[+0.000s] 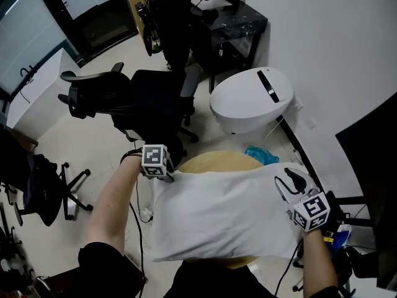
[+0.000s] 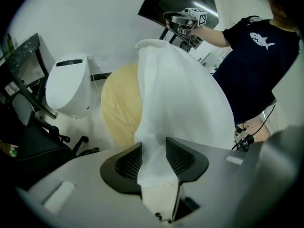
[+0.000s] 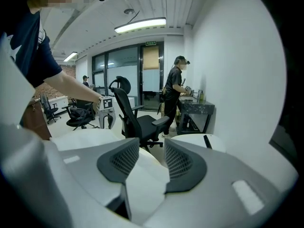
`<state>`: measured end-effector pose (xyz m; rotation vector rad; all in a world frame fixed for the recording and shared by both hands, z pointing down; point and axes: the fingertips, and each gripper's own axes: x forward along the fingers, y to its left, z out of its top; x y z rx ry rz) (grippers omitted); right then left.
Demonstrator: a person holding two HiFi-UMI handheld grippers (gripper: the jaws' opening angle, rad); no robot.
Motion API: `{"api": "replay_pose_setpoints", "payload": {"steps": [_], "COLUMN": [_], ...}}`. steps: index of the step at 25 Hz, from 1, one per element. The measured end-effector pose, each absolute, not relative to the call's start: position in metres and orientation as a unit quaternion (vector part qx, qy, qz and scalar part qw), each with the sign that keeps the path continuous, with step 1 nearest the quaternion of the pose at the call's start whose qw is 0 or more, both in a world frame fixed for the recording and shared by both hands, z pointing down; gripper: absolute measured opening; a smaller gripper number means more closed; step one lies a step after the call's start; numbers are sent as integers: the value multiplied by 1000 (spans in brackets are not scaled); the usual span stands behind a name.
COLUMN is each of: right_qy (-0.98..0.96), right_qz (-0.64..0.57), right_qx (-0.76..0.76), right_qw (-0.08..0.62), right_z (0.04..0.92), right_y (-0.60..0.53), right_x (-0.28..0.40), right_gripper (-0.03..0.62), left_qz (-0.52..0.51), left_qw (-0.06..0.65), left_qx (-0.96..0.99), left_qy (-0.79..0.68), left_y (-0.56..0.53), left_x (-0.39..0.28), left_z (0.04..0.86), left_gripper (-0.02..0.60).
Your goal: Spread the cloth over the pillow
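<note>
Pinching cloth (image 1: 229,213) in left gripper (image 2: 154,148) and right gripper (image 3: 152,158), over pillow (image 1: 217,161). Could slip from thin pinch or land skewed, leaving far pillow edge bare.

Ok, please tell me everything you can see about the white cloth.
The white cloth is plain, thin-looking fabric with light creases. It is held spread wide between both grippers: the left gripper pinches one far corner and the right gripper pinches the other. Seen from above, it covers most of the yellow pillow, whose far edge shows beyond it.
</note>
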<state>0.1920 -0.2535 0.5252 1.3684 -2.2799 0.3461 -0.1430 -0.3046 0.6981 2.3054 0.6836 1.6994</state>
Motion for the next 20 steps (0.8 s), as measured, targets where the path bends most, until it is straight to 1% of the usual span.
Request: {"api": "replay_pose_setpoints", "payload": {"steps": [2, 4, 6, 9, 12, 14, 17, 20], "right_qy": [-827, -830, -837, -858, -878, -889, -906, -927], "right_qz": [124, 122, 117, 106, 95, 86, 87, 94], "right_qx": [499, 497, 486, 446, 392, 361, 318, 250], "right_qw": [226, 223, 221, 232, 259, 270, 264, 262], "right_z": [525, 523, 520, 518, 519, 518, 516, 519], "right_y": [-257, -261, -265, -266, -265, -266, -267, -257], "right_x": [191, 188, 182, 167, 148, 134, 113, 83], "right_gripper": [173, 173, 173, 173, 173, 173, 173, 173], "left_qz": [578, 579, 577, 575, 569, 560, 547, 543], "left_qw": [91, 66, 17, -77, -175, -228, -271, -272], "left_qx": [775, 780, 790, 797, 795, 792, 789, 789], "left_qy": [240, 230, 209, 170, 119, 86, 67, 93], "left_y": [-299, -299, -304, -306, -304, -296, -262, -210], "left_x": [-143, -143, -142, -143, -144, -144, -144, -144], "left_z": [700, 701, 695, 672, 637, 611, 579, 575], "left_gripper": [97, 28, 0, 0, 0, 0, 0, 0]}}
